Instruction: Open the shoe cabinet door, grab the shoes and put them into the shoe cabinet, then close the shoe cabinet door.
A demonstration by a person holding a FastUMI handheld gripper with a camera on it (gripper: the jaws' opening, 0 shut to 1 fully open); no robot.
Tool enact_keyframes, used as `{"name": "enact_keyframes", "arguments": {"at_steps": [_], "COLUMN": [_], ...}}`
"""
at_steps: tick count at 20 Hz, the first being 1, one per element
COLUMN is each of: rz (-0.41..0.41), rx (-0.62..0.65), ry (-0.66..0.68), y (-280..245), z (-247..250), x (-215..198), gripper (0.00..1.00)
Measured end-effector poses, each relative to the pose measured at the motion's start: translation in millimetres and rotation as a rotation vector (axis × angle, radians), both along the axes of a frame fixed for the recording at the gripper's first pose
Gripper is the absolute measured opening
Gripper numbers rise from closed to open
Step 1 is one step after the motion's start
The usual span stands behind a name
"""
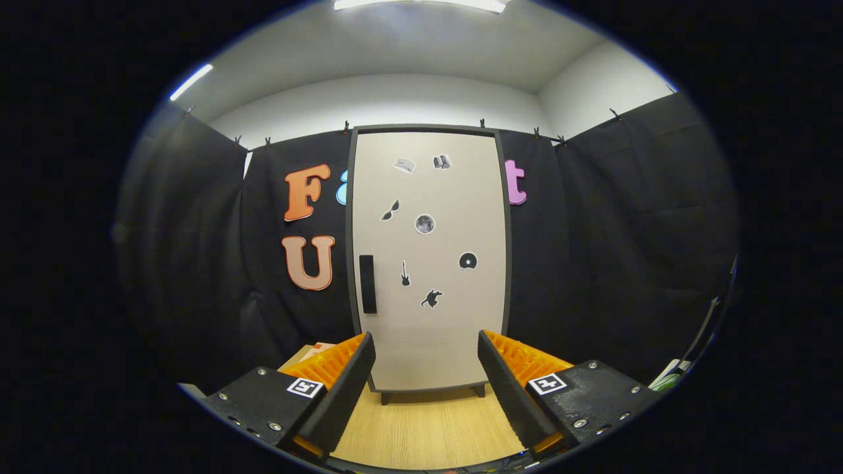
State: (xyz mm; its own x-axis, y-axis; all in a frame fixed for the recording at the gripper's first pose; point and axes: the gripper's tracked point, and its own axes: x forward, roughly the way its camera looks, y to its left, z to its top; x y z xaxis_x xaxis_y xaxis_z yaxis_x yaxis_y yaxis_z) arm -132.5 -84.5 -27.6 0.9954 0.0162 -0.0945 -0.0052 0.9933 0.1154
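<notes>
Ahead, beyond spread gripper (pixel 427 368) fingers gripping nothing: shoe cabinet (pixel 428 263) upright, door (pixel 431 316) shut, dark handle (pixel 367 284) near left edge. Bare wooden floor (pixel 425 428) between fingers and cabinet. Cabinet feet partly cut off by fingers.

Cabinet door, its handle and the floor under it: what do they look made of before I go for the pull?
Cabinet door: smooth matte beige panel, probably laminated board, dark edging, small stickers on it. Handle: black vertical bar, matte, plastic or painted metal; I can't tell which. Floor: light wood-grain surface, likely laminate. The gripper has its jaws open, short of the closed door.
</notes>
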Motion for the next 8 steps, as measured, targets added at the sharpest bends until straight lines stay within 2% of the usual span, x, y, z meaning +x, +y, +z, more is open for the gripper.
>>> {"name": "enact_keyframes", "arguments": {"at_steps": [8], "rz": [0.006], "rx": [0.001], "ry": [-0.001], "y": [1.9], "z": [-2.1], "x": [4.9], "gripper": [0.97]}}
